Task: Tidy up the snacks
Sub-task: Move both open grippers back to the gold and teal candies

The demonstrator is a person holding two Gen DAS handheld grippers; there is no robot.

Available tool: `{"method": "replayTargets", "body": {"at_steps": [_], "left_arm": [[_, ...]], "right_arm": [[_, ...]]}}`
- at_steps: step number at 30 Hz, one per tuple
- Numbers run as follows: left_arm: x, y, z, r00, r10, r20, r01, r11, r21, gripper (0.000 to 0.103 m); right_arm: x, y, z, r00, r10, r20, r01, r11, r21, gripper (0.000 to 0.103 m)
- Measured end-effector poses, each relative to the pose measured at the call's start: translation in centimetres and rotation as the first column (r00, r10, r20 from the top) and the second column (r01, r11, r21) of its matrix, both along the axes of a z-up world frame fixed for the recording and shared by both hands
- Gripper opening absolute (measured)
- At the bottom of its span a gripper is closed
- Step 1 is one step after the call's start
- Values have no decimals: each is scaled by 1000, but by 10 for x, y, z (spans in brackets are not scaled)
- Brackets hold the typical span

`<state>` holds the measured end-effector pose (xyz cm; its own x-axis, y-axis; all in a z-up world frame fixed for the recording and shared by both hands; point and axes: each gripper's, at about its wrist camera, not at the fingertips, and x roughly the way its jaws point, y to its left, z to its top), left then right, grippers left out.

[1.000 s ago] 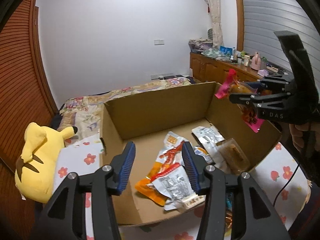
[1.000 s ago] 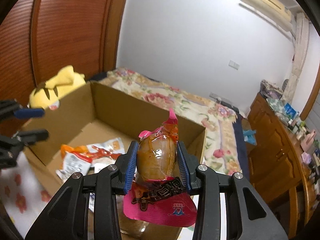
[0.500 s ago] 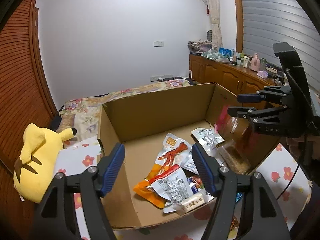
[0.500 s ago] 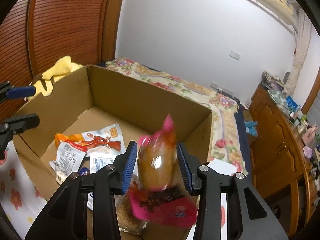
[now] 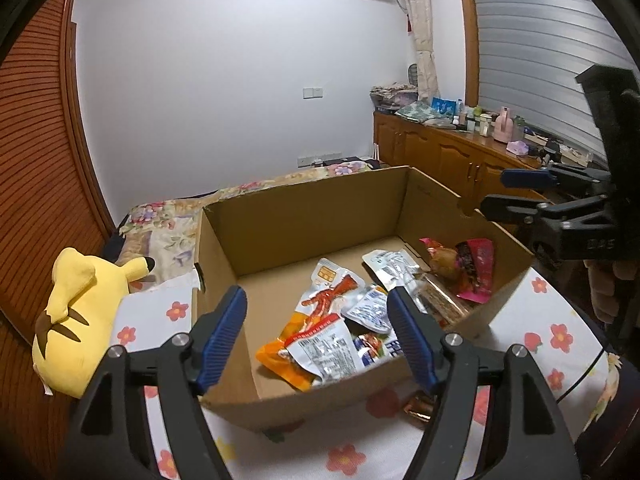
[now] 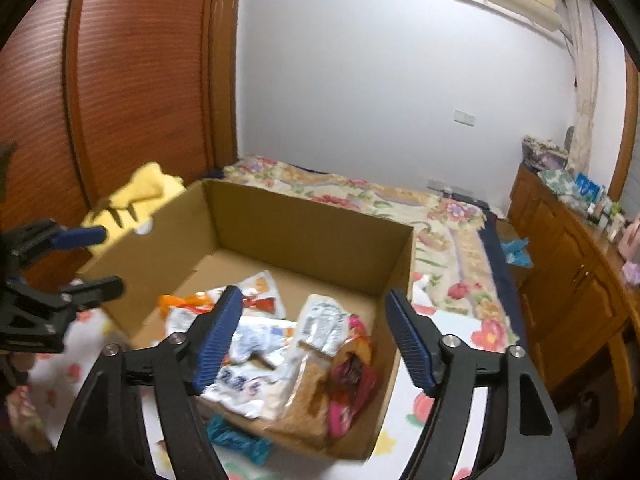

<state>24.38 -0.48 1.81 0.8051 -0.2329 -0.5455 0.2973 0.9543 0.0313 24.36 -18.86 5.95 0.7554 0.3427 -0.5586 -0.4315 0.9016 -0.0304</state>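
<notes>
An open cardboard box (image 5: 304, 212) (image 6: 308, 236) stands on a flowered cloth and holds several snack packets. A pink-and-orange packet (image 5: 468, 268) (image 6: 352, 376) lies in the box's right end against the wall. An orange and silver packet (image 5: 316, 344) lies near the front. My left gripper (image 5: 318, 336) is open and empty above the box's near edge. My right gripper (image 6: 314, 340) is open and empty above the box's right side; it also shows in the left wrist view (image 5: 516, 190).
A yellow plush toy (image 5: 76, 312) lies left of the box. A small brown wrapper (image 5: 418, 410) and a teal wrapper (image 6: 236, 440) lie on the cloth outside the box. A bed (image 6: 360, 196) is behind, wooden cabinets (image 5: 452, 156) on the right.
My right gripper opened and dropped the pink-and-orange packet into the box's right end. My left gripper opened wider and drew back a little.
</notes>
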Motion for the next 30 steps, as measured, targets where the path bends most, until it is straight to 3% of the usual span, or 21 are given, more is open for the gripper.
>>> {"method": "replayTargets", "body": {"at_steps": [4,9,25,30], "left_arm": [[-18,-4,2,1000,-8,6,8,1000,-16,75],[-37,-8,-4,1000,-24,3,24,999,-26,76],[-68,-44,-73,987,-89,-132,85,996,-34,74],[-63,-58,-91,978,-96,-187,91,995,-34,65]], "right_arm": [[-31,-4,11,999,-6,33,4,999,35,87],[-58,-5,9,998,-49,50,47,998,35,87],[-103,-13,-39,996,-36,-80,45,994,103,87],[-107,-11,-50,994,-36,-102,47,993,111,87]]}}
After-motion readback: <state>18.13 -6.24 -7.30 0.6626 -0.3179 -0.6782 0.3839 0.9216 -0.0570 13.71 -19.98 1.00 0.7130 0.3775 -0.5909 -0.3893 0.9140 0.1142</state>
